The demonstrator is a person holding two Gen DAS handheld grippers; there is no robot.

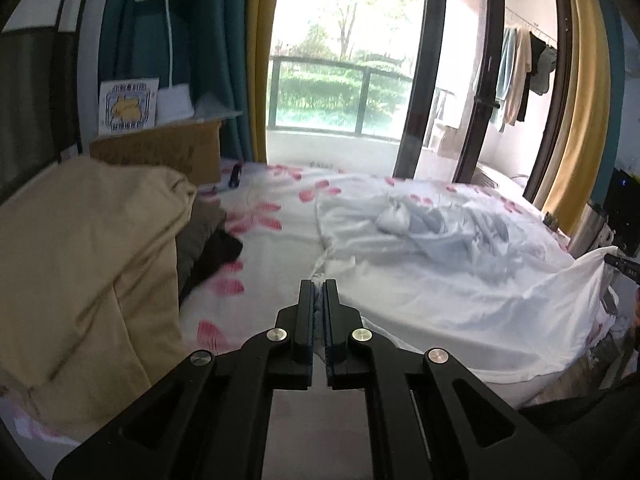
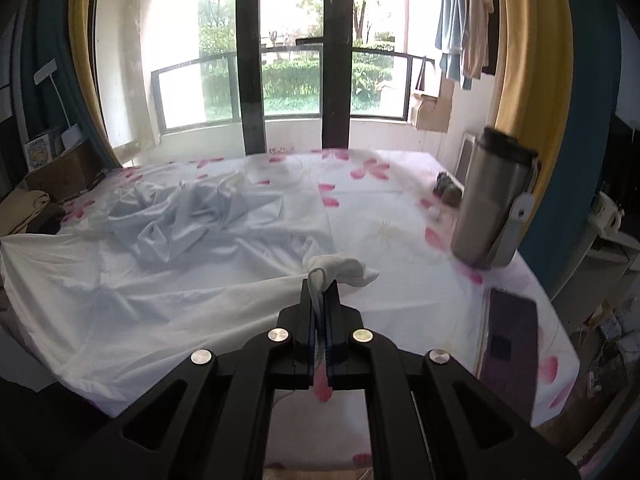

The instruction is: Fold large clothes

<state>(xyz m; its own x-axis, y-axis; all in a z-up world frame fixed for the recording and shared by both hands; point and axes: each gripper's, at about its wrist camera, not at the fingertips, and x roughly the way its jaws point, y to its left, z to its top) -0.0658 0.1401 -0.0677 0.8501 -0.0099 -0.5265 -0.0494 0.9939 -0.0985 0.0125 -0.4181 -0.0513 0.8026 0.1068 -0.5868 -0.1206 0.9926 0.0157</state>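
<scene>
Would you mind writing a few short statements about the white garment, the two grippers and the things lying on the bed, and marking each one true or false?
1. The right gripper is closed on a bunched corner of the white garment. True.
2. The left gripper hangs open, clear of the cloth. False: its fingers are shut, with an edge of the white garment pinched between them.
3. The white garment lies neatly folded into a small square. False: it is spread wide over the floral bedsheet, with a crumpled bundle in its middle.
4. A metal tumbler stands upright on the bed, right of the garment. True.
5. A dark phone lies on the bedsheet near the tumbler. True.
</scene>
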